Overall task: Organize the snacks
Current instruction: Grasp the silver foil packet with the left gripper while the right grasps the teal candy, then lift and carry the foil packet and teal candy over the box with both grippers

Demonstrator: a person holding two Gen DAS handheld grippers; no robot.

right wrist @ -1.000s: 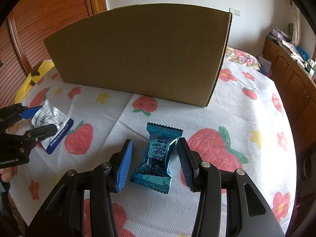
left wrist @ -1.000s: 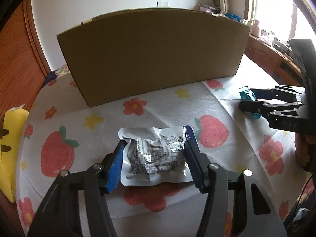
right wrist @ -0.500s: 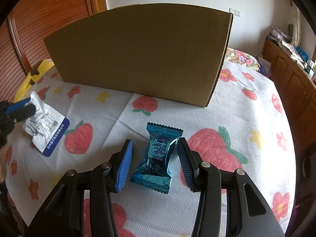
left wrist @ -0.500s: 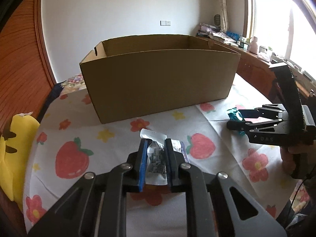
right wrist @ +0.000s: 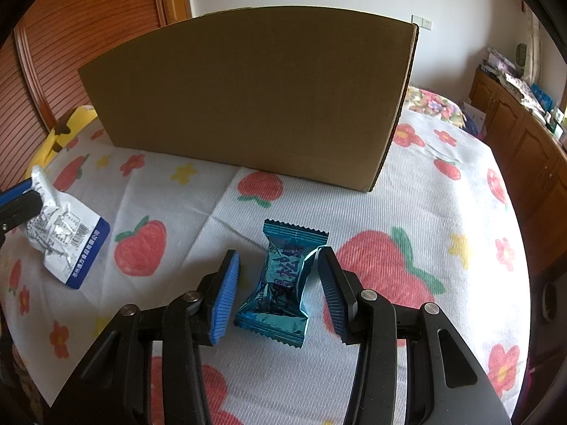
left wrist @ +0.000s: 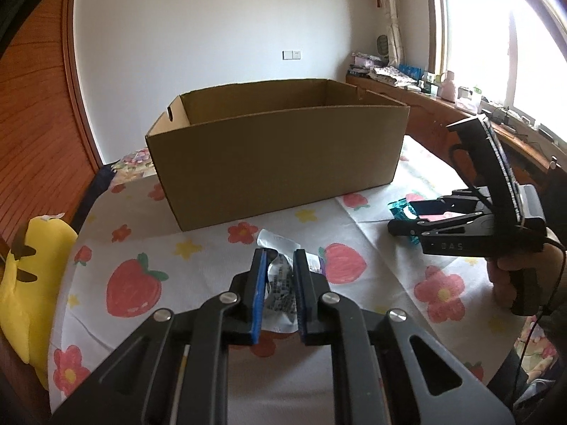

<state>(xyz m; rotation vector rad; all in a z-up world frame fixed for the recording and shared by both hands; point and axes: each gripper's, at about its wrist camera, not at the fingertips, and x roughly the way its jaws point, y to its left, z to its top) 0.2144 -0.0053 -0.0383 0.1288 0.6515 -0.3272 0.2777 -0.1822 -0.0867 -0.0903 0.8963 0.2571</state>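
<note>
A person's two handheld black grippers work over a round table (right wrist: 407, 191) draped in a white cloth printed with strawberries and flowers, in front of an open brown cardboard box (left wrist: 276, 156) that stands on the cloth. The left gripper (left wrist: 278, 292), its blue-padded jaws clenched, grasps a crumpled silver foil snack pouch with a blue strip and barcode (left wrist: 280, 285); in the right wrist view the same pouch (right wrist: 63, 237) hangs from the jaws at the left edge of the frame, its blue-edged end drooping toward the cloth. The right gripper (right wrist: 276, 285) hovers with its jaws parted on either side of a shiny teal foil candy wrapper with crimped ends (right wrist: 281, 281), which lies flat on the cloth just in front of the box; the left pad stands clear of the wrapper, and whether the right pad touches its edge cannot be told. In the left wrist view a hand (left wrist: 510, 272) holds the right gripper's handle at the right side of the table. A yellow plush toy with brown markings (left wrist: 24, 283) rests at the table's left edge, and a wooden sideboard (right wrist: 524, 148) cluttered with small items runs beneath the window.
</note>
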